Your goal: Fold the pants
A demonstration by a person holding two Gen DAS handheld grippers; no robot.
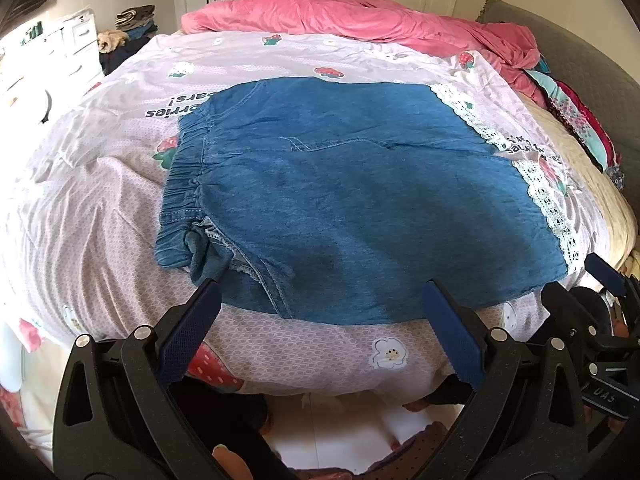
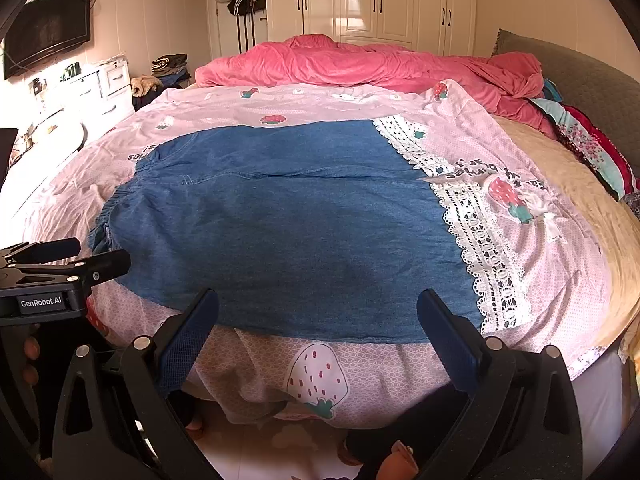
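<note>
Blue denim pants (image 1: 340, 192) with white lace cuffs (image 1: 548, 196) lie flat across the bed, elastic waistband at the left, legs to the right. They also show in the right wrist view (image 2: 280, 232), lace cuffs (image 2: 480, 248) at the right. My left gripper (image 1: 320, 312) is open and empty, just short of the pants' near edge by the waist. My right gripper (image 2: 318, 320) is open and empty at the near edge by the leg end. The left gripper shows at the left of the right wrist view (image 2: 60, 256).
The pants rest on a pink strawberry-print sheet (image 1: 100, 208) on the bed. A pink duvet (image 1: 340, 16) is bunched at the far side, with folded clothes (image 1: 580, 120) at the right. A white dresser (image 2: 100, 88) and wardrobe (image 2: 380, 0) stand beyond.
</note>
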